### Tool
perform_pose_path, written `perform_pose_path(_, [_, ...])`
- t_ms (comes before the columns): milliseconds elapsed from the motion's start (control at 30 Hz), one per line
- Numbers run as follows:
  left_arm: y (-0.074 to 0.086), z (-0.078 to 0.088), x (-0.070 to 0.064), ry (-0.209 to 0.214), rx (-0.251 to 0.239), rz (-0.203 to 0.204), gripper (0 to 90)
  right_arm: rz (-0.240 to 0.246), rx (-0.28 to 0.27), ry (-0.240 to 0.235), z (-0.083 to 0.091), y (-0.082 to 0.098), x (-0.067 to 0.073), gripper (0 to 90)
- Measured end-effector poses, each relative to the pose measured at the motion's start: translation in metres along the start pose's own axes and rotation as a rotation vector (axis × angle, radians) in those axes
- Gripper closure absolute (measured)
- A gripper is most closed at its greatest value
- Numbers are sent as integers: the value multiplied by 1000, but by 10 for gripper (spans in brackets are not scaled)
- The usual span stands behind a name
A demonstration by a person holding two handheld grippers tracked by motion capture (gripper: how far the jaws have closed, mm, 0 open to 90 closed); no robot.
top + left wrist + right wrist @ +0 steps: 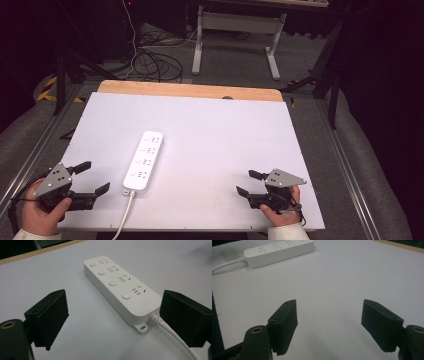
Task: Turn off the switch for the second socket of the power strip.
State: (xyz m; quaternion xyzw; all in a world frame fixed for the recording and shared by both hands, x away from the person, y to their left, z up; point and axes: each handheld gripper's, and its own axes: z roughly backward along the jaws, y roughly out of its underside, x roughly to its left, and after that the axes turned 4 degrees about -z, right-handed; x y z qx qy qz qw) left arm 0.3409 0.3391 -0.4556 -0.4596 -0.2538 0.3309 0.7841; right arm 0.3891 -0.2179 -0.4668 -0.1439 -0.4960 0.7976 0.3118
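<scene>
Power strip (120, 290), no legible markings

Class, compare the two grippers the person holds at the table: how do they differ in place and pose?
The left gripper sits at the table's near left, close to the power strip; the right gripper sits at the near right, far from it. The left gripper's jaws point right, the right gripper's left. Both are open, empty, each held by one hand.
</scene>
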Motion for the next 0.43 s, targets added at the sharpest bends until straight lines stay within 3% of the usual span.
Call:
perform_pose_path(167, [12,2,2,2,11,17,89,9,5,-1,0,0,1,290])
perform_pose_path(433, [29,0,6,17,20,104,92,9,5,0,0,0,1,290])
